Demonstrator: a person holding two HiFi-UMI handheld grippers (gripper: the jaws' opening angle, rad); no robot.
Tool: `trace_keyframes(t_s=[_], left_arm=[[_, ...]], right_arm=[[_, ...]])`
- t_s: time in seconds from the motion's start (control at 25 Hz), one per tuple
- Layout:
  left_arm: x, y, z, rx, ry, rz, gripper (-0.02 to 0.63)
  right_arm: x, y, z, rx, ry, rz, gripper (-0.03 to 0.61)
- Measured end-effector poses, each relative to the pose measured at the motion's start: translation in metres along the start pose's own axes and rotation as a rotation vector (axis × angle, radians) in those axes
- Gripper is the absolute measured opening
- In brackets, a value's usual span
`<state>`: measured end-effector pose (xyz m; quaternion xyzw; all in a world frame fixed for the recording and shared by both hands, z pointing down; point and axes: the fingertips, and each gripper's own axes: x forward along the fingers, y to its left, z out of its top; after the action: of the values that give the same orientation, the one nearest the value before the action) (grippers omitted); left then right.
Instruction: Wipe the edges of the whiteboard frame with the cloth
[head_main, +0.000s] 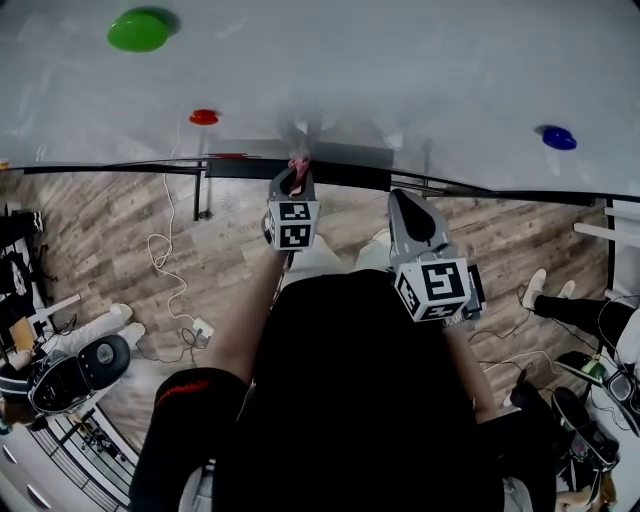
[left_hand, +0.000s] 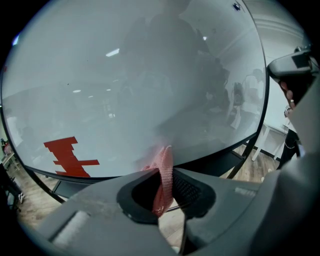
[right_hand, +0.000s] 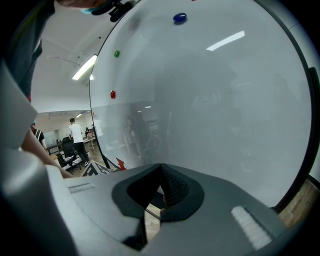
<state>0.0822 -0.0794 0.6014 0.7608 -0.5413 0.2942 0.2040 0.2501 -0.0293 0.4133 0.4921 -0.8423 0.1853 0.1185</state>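
Pinching woven pink cloth, left gripper sits beside glossy whiteboard.

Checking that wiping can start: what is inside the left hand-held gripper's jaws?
A pink cloth, clamped upright in the left hand-held gripper, its top sticking out toward the whiteboard. Any cloth folded behind the jaws is covered.

Whiteboard: one. Magnets on it: three, namely one green magnet, one red magnet, one blue magnet. Red tape mark near board's lower edge: one. Pink cloth: one. Grippers: two, left gripper and right gripper. Marker cubes: two, one per gripper. Office chair on floor at lower left: one. White cable on floor: one.
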Motion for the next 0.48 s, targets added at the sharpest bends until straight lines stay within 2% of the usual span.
trace_keyframes(t_s=[0.2, 0.48], left_arm=[[0.01, -0.034, 0.001, 0.001, -0.003, 0.006, 0.055], [0.002, -0.044, 0.005, -0.003, -0.004, 0.017, 0.055]], right_arm=[[-0.017, -0.028, -0.006, -0.002, -0.002, 0.018, 0.002], [-0.028, -0.029, -0.002, -0.013, -0.001, 0.038, 0.002]])
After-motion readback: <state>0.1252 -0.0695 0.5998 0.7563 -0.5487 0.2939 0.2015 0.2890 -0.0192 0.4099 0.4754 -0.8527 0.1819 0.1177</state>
